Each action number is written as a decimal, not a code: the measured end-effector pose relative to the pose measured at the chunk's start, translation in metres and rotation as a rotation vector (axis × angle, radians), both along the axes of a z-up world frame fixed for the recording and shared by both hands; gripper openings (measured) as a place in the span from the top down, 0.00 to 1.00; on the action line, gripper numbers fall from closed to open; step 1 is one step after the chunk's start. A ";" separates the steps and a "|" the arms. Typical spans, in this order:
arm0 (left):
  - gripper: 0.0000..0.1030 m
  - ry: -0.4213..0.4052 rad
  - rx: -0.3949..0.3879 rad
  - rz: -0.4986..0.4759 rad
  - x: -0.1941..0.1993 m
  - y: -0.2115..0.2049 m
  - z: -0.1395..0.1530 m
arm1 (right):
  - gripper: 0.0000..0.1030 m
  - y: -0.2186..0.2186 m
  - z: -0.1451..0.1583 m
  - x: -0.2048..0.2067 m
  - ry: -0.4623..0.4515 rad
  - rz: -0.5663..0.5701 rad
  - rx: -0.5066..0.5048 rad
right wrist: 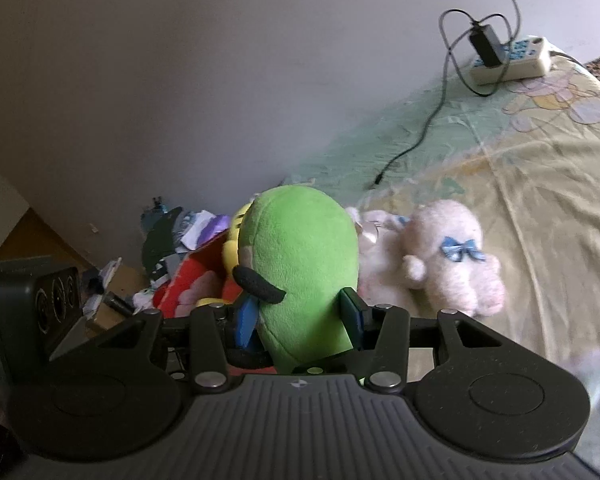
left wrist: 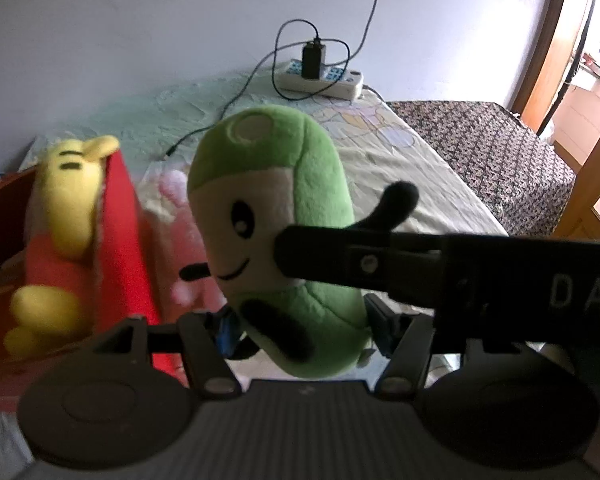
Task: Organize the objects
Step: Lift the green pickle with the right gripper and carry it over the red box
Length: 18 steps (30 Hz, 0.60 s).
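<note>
Left gripper (left wrist: 300, 326): I clamp the green plush toy (left wrist: 272, 216)
Right gripper (right wrist: 300, 320): I pinch it too
Beside: yellow plush (left wrist: 60, 208) in red box (left wrist: 124, 240)

White capital letters "DA" stand on the black body of the right hand-held gripper (left wrist: 452, 268), which reaches in from the right edge of the left wrist view; the word is cut off there. No other text can be read.

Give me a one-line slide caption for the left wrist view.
Both grippers, left and right, clamp a green plush toy beside a red box holding a yellow plush.
</note>
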<state>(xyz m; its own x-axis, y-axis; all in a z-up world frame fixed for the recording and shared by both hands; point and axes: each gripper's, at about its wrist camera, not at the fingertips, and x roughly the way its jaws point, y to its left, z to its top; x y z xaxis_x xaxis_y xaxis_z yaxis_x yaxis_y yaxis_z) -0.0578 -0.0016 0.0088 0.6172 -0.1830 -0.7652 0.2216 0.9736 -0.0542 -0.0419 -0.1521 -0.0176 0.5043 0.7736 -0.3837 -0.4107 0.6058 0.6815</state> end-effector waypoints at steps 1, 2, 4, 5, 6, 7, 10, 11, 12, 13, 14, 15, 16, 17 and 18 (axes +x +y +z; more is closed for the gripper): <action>0.38 -0.007 0.005 0.003 -0.003 0.002 0.002 | 0.53 0.003 0.002 -0.002 -0.008 0.003 0.002; 0.38 -0.016 0.010 0.006 -0.005 0.005 0.004 | 0.54 0.007 0.005 -0.004 -0.018 0.004 0.002; 0.38 -0.032 0.011 0.009 -0.008 0.011 0.010 | 0.53 0.013 0.012 -0.007 -0.045 0.000 0.002; 0.38 -0.041 0.008 0.007 -0.009 0.015 0.013 | 0.53 0.017 0.015 -0.009 -0.060 -0.005 0.002; 0.38 -0.052 0.005 0.004 -0.010 0.020 0.016 | 0.53 0.020 0.018 -0.010 -0.072 -0.010 0.003; 0.38 -0.066 0.003 -0.001 -0.010 0.024 0.020 | 0.53 0.025 0.022 -0.012 -0.082 -0.017 0.005; 0.38 -0.098 -0.004 -0.013 -0.012 0.040 0.032 | 0.53 0.040 0.032 -0.014 -0.113 -0.024 0.006; 0.38 -0.107 -0.007 -0.015 -0.013 0.046 0.035 | 0.53 0.046 0.034 -0.015 -0.122 -0.024 0.005; 0.38 -0.120 -0.012 -0.016 -0.014 0.054 0.039 | 0.53 0.053 0.037 -0.015 -0.129 -0.026 0.006; 0.37 -0.128 -0.013 -0.015 -0.016 0.059 0.041 | 0.53 0.059 0.040 -0.015 -0.134 -0.027 0.010; 0.37 -0.137 -0.013 -0.015 -0.018 0.066 0.044 | 0.53 0.066 0.042 -0.015 -0.139 -0.028 0.013; 0.37 -0.145 -0.012 -0.014 -0.018 0.073 0.047 | 0.53 0.074 0.045 -0.015 -0.148 -0.026 0.013; 0.37 -0.152 -0.013 -0.013 -0.020 0.080 0.050 | 0.53 0.081 0.047 -0.015 -0.156 -0.023 0.011; 0.37 -0.159 -0.017 -0.009 -0.021 0.087 0.052 | 0.53 0.088 0.049 -0.015 -0.163 -0.018 0.009; 0.37 -0.165 -0.024 -0.004 -0.022 0.096 0.054 | 0.53 0.095 0.051 -0.015 -0.170 -0.013 0.006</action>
